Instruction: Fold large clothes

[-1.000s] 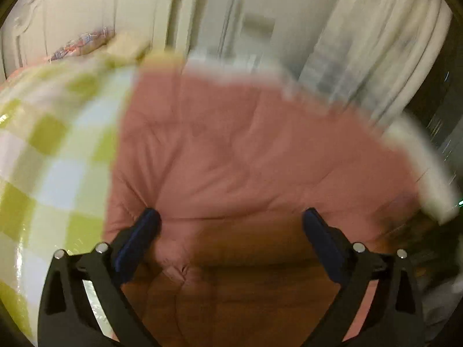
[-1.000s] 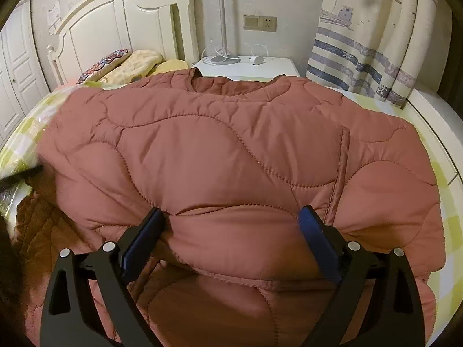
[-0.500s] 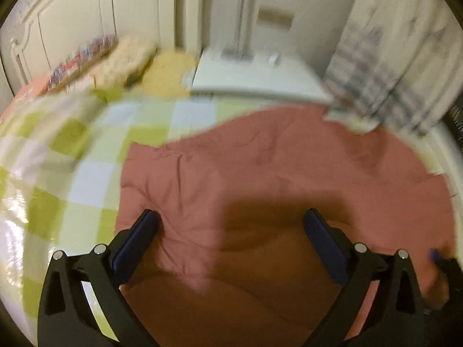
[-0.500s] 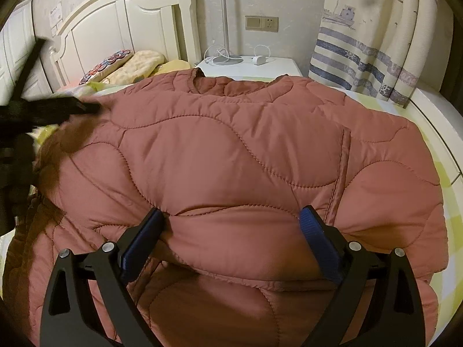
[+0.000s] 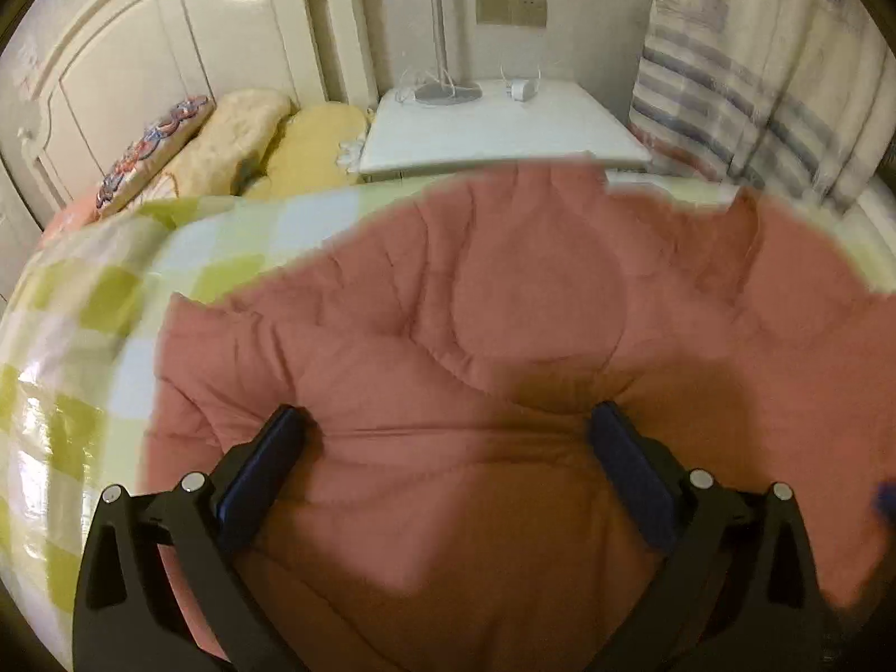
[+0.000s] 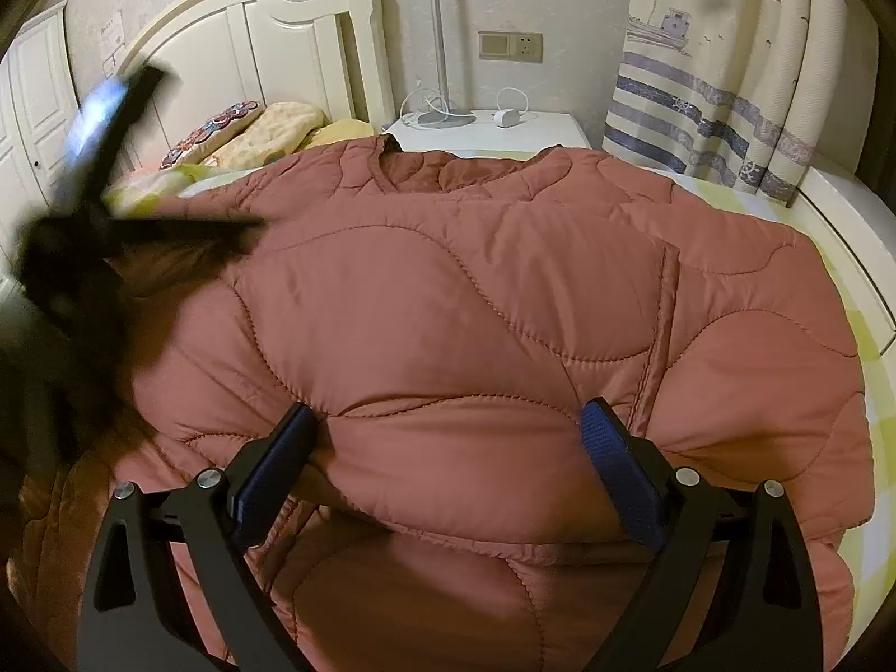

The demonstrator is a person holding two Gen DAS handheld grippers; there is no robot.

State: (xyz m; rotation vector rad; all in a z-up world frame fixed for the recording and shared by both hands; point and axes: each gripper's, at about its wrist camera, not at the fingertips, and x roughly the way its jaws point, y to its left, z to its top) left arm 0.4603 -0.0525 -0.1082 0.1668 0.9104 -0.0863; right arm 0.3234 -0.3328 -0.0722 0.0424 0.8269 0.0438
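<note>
My two hand-held grippers work a quilted jacket [image 6: 476,302] spread across the bed [image 5: 73,347], its collar toward the headboard end and its right side reaching almost to the bed's right edge. My right hand-held gripper [image 6: 448,431] stands wide open, empty, low over the jacket's near fold; my left hand-held gripper [image 5: 448,425] is just as wide and also empty, over the jacket's left portion beside the checked bedcover. From the right wrist view, the left one shows only as a dark blur over the jacket's left shoulder.

The jacket looks partly folded, the lower half doubled up toward me. To do this step well, I judge each pair of fingers should close on a thick outer edge, not on the puffed middle, which would slip; both sides should be lifted together so the padding folds along a stitched seam and lies flat.

No brand or label can be read. The curtain [image 6: 705,84] shows printed boats and stripes, no words; the paper on the far wall is too blurred to read.
</note>
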